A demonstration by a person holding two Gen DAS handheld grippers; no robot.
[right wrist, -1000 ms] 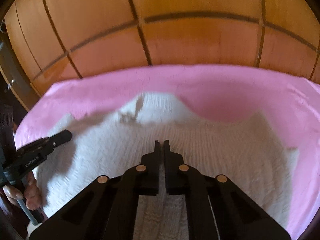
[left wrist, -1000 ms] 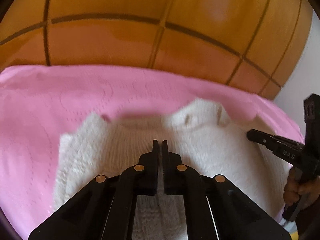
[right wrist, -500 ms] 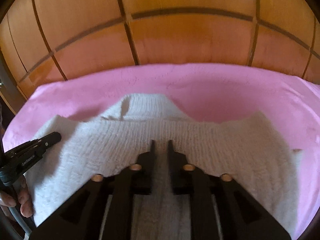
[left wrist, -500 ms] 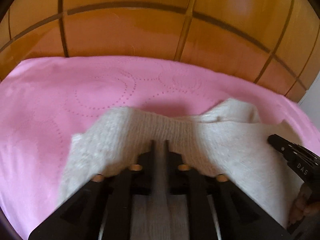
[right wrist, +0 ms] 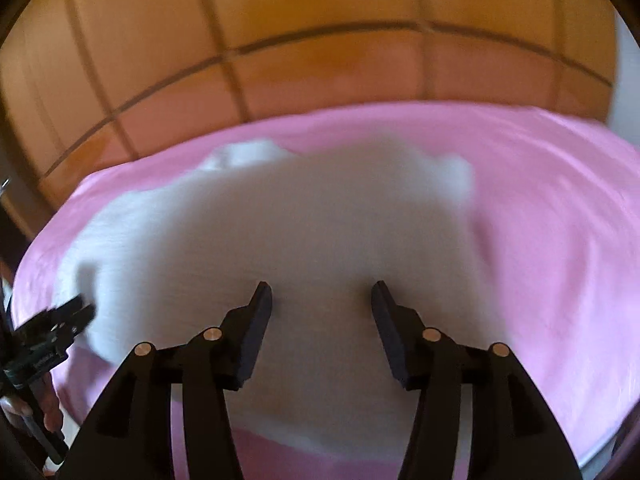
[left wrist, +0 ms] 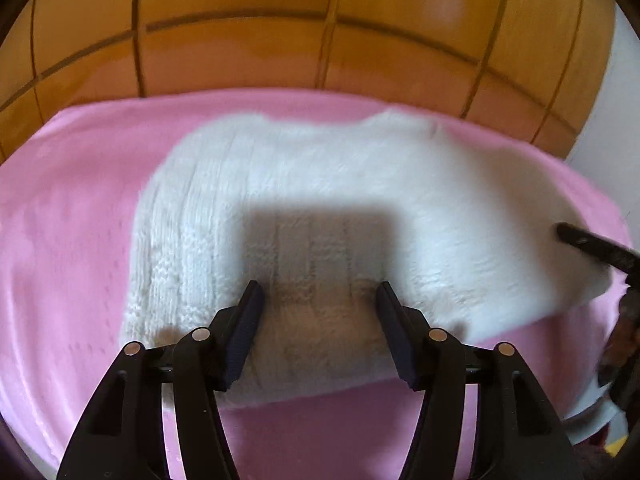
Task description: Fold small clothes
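Observation:
A small white knitted sweater (left wrist: 320, 200) lies folded over on the pink cloth (left wrist: 60, 240); it also shows, blurred, in the right wrist view (right wrist: 300, 220). My left gripper (left wrist: 318, 292) is open and empty, its fingers spread just above the sweater's near edge. My right gripper (right wrist: 322, 294) is open and empty too, over the near part of the sweater. The right gripper's tip shows at the right edge of the left wrist view (left wrist: 588, 242). The left gripper shows at the lower left of the right wrist view (right wrist: 60, 320).
The pink cloth (right wrist: 560, 240) covers the work surface. Behind it is an orange-brown tiled floor (left wrist: 320, 40). A white wall (left wrist: 612, 100) is at the far right. A white object (left wrist: 592, 416) lies at the lower right.
Both grippers were shut on the sweater's edge and carried it forward. Now both are open, have let go and drawn back, and the sweater lies folded over.

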